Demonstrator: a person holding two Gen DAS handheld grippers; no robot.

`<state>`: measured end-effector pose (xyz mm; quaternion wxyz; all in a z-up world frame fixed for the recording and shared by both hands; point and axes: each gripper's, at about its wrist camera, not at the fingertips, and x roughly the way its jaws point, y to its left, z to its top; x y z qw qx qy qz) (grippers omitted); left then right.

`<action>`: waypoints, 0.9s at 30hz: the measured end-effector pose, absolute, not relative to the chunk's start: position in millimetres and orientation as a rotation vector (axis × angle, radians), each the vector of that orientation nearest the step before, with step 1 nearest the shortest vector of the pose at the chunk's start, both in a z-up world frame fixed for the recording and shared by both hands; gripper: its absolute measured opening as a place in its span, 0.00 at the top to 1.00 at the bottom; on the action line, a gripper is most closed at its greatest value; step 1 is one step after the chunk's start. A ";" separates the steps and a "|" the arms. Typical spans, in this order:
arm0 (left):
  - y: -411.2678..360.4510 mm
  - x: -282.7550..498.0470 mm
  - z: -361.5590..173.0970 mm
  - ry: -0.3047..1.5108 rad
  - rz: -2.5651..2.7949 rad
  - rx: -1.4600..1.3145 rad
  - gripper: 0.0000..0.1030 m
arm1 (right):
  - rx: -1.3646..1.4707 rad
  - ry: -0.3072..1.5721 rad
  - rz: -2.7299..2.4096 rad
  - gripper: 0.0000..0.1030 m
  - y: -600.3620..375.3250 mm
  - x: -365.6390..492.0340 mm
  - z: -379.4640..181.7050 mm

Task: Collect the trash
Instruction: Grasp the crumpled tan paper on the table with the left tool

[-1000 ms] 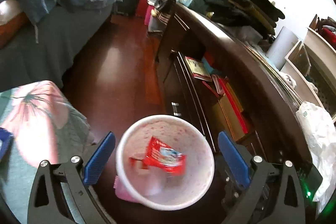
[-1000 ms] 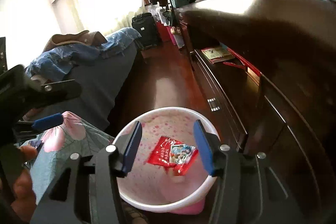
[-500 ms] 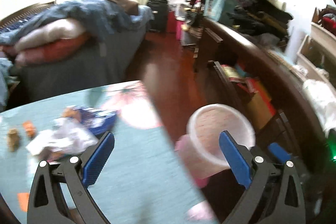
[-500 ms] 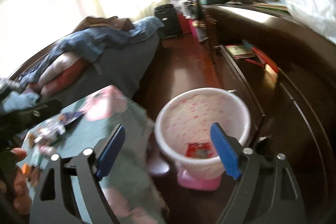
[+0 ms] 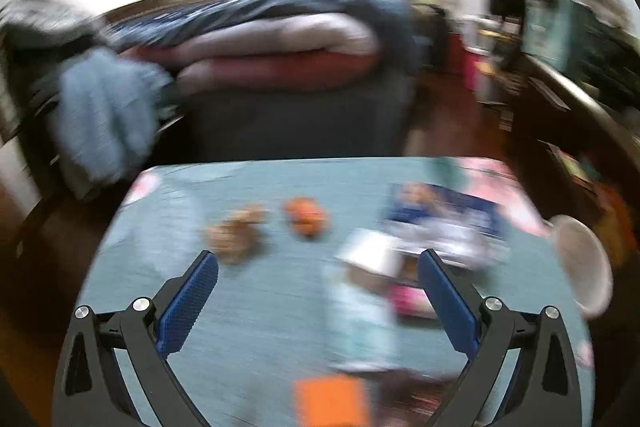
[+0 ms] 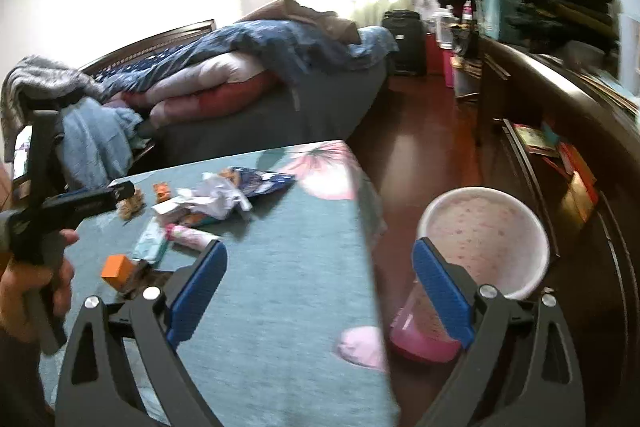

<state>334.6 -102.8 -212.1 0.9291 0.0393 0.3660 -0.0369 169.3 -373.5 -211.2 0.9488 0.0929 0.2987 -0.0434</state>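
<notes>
Litter lies on the teal tablecloth (image 6: 288,267): a blue wrapper (image 6: 264,181), crumpled white paper (image 6: 216,197), a pink tube (image 6: 192,235) and an orange box (image 6: 116,267). The pink-speckled white bin (image 6: 480,227) stands on the floor right of the table. My right gripper (image 6: 320,247) hangs over the table's right edge, its jaws opening, nothing between them. In the blurred left wrist view my left gripper (image 5: 316,259) is open and empty above the cloth (image 5: 260,327). The blue wrapper (image 5: 448,211), an orange scrap (image 5: 306,217) and a brown scrap (image 5: 236,231) lie just beyond its fingertips.
A bed (image 6: 260,87) piled with quilts and clothes fills the space behind the table. A dark wooden cabinet (image 6: 560,107) with open shelves runs along the right, with red-brown floor (image 6: 420,147) between. A hand (image 6: 24,287) grips the left tool at the left edge.
Both views swung left from the bin onto the table. The right jaws spread wide and drew back above the bin; the red wrapper stayed inside it. The left view is now blurred.
</notes>
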 end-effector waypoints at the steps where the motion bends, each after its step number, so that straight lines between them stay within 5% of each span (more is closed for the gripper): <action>1: -91.3 340.6 -216.7 0.755 -0.056 0.064 0.04 | 0.184 0.613 -0.076 0.08 -367.4 174.3 -210.7; 7: -42.4 401.2 -257.8 0.870 0.004 -0.073 0.04 | 0.118 0.640 -0.022 0.08 -325.5 205.0 -211.5; 15: -42.2 425.2 -280.9 0.880 -0.025 -0.040 0.17 | 0.104 0.706 0.044 0.08 -287.2 225.5 -225.7; 17: -41.6 429.8 -285.5 0.903 -0.046 -0.053 0.25 | 0.105 0.719 0.053 0.08 -279.7 226.3 -228.8; 18: -41.3 428.8 -284.4 0.896 -0.040 -0.051 0.35 | 0.109 0.727 0.057 0.08 -275.6 226.0 -230.7; 19: -40.2 427.8 -282.8 0.886 -0.043 -0.058 0.57 | 0.113 0.736 0.062 0.08 -271.7 225.9 -232.6; 21: -39.8 426.8 -281.7 0.884 -0.043 -0.049 0.73 | 0.117 0.752 0.069 0.08 -263.3 224.4 -237.0; 27: -19.4 409.1 -272.4 0.880 -0.075 -0.131 0.79 | 0.065 0.826 0.073 0.07 -230.4 226.6 -254.7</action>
